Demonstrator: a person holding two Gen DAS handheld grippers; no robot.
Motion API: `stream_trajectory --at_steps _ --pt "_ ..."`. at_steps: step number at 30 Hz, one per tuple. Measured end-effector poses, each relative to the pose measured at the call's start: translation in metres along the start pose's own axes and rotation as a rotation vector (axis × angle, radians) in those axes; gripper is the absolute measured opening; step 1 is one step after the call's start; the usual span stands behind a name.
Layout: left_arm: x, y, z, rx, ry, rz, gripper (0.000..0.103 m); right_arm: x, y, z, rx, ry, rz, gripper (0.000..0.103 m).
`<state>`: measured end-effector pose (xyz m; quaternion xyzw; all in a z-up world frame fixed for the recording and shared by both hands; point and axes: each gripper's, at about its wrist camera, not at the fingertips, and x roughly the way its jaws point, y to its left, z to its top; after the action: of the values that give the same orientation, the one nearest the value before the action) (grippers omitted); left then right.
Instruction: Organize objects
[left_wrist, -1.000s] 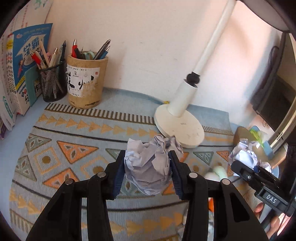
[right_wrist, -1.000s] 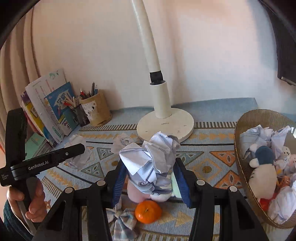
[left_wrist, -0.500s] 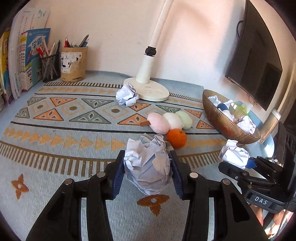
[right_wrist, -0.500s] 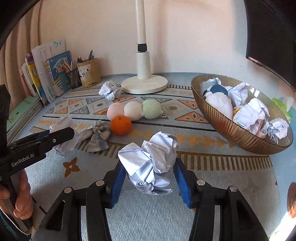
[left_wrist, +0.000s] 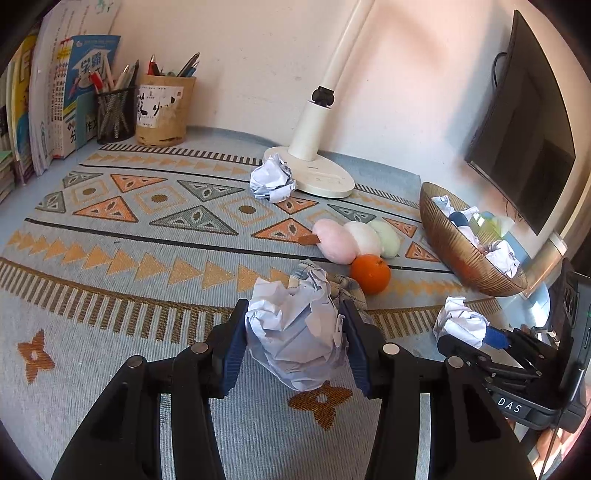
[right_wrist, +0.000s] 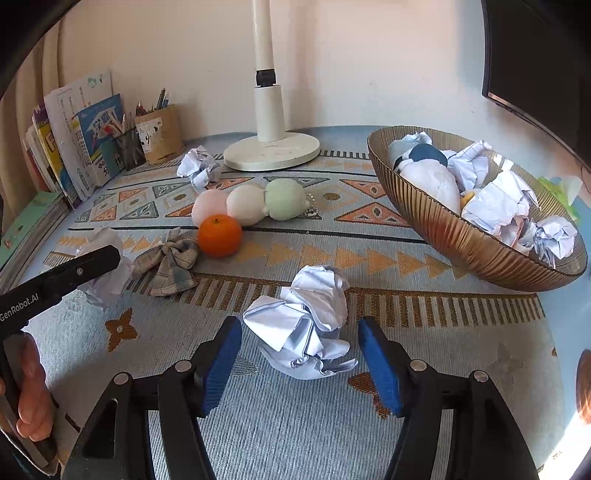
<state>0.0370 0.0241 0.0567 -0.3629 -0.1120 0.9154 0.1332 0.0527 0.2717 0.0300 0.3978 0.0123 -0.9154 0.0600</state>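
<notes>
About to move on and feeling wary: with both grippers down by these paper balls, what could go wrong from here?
The right gripper is opening, its pads clear of its paper ball, which lies loose on the mat and may roll. The left gripper is opening around its own paper ball, which could drop short of the bowl.

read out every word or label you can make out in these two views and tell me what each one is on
"DAS": white letters on the right gripper body, seen in the left wrist view.
"GenRobot.AI": on the left gripper body, seen in the right wrist view.
Chinese characters on the blue book: too distorted to read reliably.
Brush characters on the paper pen holder label: not readable.
Small mark on the lamp base: too small.
</notes>
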Motion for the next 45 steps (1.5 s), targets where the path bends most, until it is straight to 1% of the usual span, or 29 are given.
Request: stream_trajectory --at_steps 5,7,10,14,24,28,35,37,41,42,45 --pt "0.000 0.001 0.000 -0.003 -0.004 -0.003 0.046 -0.003 -0.003 -0.001 0.021 -0.015 0.007 0.069" --pt "0.000 0.001 0.000 -0.006 -0.004 -0.008 0.047 -0.004 -0.007 0.000 0.039 -0.017 0.017 0.074" --pt "0.000 0.003 -0.001 -0.008 -0.004 -0.012 0.047 -0.003 -0.008 0.000 0.047 -0.013 0.024 0.077" --pt "0.000 0.003 -0.001 -0.012 -0.008 -0.016 0.047 0.000 -0.005 0.000 0.037 0.004 0.001 0.077" --pt "0.000 0.004 -0.001 -0.019 -0.005 -0.017 0.047 0.001 -0.005 0.001 0.029 -0.001 -0.020 0.077" --pt "0.001 0.005 -0.001 -0.022 -0.004 -0.016 0.047 -0.001 -0.004 0.001 0.014 -0.013 -0.022 0.073" --pt "0.001 0.006 -0.001 -0.027 -0.005 -0.013 0.047 0.006 -0.006 0.003 0.024 0.019 -0.025 0.073" --pt "0.001 0.007 -0.002 -0.029 -0.005 -0.013 0.047 0.006 -0.006 0.003 0.020 0.017 -0.018 0.068" --pt "0.001 0.007 -0.002 -0.029 -0.007 -0.016 0.047 0.006 -0.003 0.002 0.003 0.019 -0.024 0.065" --pt "0.001 0.007 -0.002 -0.029 -0.007 -0.015 0.047 0.007 -0.002 0.002 -0.001 0.025 -0.019 0.062" --pt "0.001 0.008 -0.002 -0.029 -0.005 -0.016 0.047 0.011 0.001 0.003 -0.027 0.045 -0.020 0.060"
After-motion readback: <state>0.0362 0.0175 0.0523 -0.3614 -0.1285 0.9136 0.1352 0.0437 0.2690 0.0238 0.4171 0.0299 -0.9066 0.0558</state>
